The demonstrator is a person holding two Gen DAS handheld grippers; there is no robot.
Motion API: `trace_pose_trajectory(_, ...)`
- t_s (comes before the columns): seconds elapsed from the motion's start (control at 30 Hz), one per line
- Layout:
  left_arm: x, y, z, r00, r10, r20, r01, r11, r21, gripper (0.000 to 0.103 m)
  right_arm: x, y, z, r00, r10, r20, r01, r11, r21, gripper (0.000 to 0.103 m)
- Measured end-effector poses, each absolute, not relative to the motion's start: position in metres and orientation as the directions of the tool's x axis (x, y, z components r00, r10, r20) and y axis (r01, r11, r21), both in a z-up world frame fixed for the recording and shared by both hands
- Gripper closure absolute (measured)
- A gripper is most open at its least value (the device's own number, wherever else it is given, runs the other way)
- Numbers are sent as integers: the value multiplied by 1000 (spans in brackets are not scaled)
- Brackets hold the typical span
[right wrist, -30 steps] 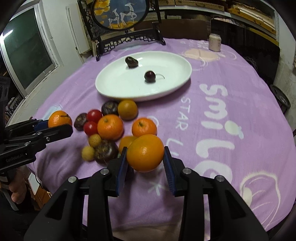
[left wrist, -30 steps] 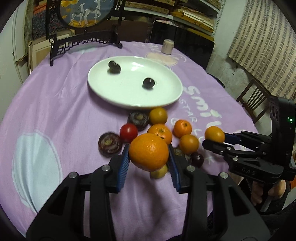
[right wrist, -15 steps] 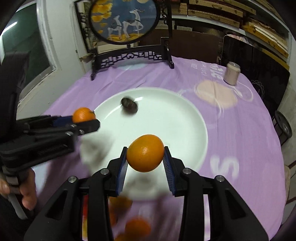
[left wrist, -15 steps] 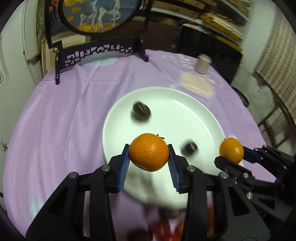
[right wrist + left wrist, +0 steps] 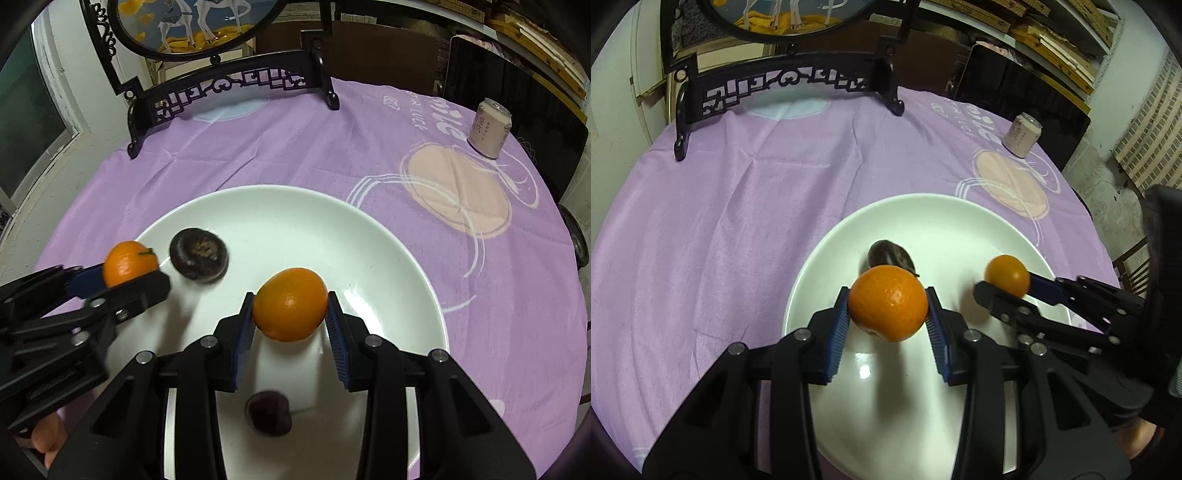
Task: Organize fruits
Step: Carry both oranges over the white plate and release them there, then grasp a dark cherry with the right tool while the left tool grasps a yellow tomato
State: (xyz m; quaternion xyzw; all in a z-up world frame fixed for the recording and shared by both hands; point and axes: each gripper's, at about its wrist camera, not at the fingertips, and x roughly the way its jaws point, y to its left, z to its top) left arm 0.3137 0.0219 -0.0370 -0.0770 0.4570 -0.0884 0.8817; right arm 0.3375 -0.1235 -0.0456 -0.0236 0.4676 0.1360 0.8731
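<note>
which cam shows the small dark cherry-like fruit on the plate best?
Right wrist: the small dark fruit lies on the white plate below the right gripper, slightly blurred. The left wrist view doesn't show it; only the larger dark fruit is visible there.

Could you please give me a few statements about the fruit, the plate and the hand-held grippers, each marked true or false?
1. The left hand-held gripper is shut on an orange. True.
2. The right hand-held gripper is empty. False: it grips a second orange between its pads.
3. Both oranges hang over the white plate. True.
4. The plate holds no fruit yet. False: two dark fruits lie on it, one near the left gripper's tip and one below the right gripper.
5. The drink can stands on the plate. False: it stands on the purple tablecloth, near the far right edge.
</note>
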Motion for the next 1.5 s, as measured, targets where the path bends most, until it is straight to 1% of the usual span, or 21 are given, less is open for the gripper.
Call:
trace_pose_trajectory(0.03,313,22,-36,568,-229,-791,87,972,-219,63,339,-124,-47,527,209,-824,-249,965,86,64)
trace_pose_trajectory(0.07,313,21,-35,568,-232,-790,88,971,-222,63,341,-126,-47,529,208,-823,-237,967,92,59)
trace_pose_trajectory(0.1,312,22,-34,571,-234,-787,88,970,-225,62,341,-128,-47,535,205,-819,-228,969,94,56)
trace_pose_trajectory(0.13,311,22,-32,578,-236,-781,87,970,-228,60,342,-128,-46,542,197,-817,-221,971,88,51)
trace_pose_trajectory(0.17,309,23,-29,587,-240,-773,89,968,-233,57,340,-130,-44,552,179,-814,-206,976,75,50)
trace_pose_trajectory(0.2,306,25,-25,596,-248,-764,91,966,-242,49,337,-132,-40,559,172,-811,-197,978,72,50)
trace_pose_trajectory(0.33,274,35,-6,645,-246,-724,88,964,-250,47,286,-143,-8,615,190,-765,-198,977,82,49)
trace_pose_trajectory(0.4,247,40,6,666,-243,-706,90,965,-247,47,249,-149,4,637,221,-738,-228,969,93,46)
trace_pose_trajectory(0.47,209,45,15,697,-253,-671,112,963,-246,42,205,-157,10,659,247,-710,-258,962,94,45)
trace_pose_trajectory(0.5,195,46,16,707,-255,-659,121,963,-243,35,190,-159,11,665,251,-704,-269,959,88,45)
trace_pose_trajectory(0.53,176,47,16,719,-256,-646,128,963,-239,33,171,-161,10,669,254,-699,-279,957,81,45)
trace_pose_trajectory(0.57,154,48,12,725,-264,-636,138,961,-241,33,148,-164,5,670,256,-697,-284,956,78,44)
trace_pose_trajectory(0.67,115,46,-5,703,-288,-651,169,956,-240,33,109,-170,-11,644,249,-724,-279,957,80,44)
trace_pose_trajectory(0.8,82,38,-27,679,-239,-694,185,971,-154,33,82,-169,-35,591,232,-773,-280,957,73,44)
trace_pose_trajectory(0.93,70,41,-41,647,-226,-728,172,974,-149,33,67,-167,-49,553,251,-794,-283,953,104,44)
trace_pose_trajectory(1.1,58,42,-46,631,-235,-740,178,972,-157,32,50,-161,-58,532,277,-800,-324,940,110,44)
trace_pose_trajectory(1.27,50,33,-49,609,-257,-751,216,964,-156,32,51,-155,-71,500,324,-803,-344,925,159,44)
trace_pose_trajectory(1.3,49,30,-48,606,-263,-751,226,962,-155,32,51,-153,-72,504,325,-800,-348,925,156,46)
trace_pose_trajectory(1.33,47,27,-48,603,-269,-751,238,959,-153,31,53,-149,-76,504,319,-802,-350,925,149,62)
trace_pose_trajectory(1.37,45,23,-49,599,-273,-752,249,957,-149,31,53,-148,-79,494,317,-809,-351,924,148,74)
trace_pose_trajectory(1.5,39,8,-54,566,-304,-766,303,941,-149,31,48,-152,-73,520,309,-796,-346,928,134,74)
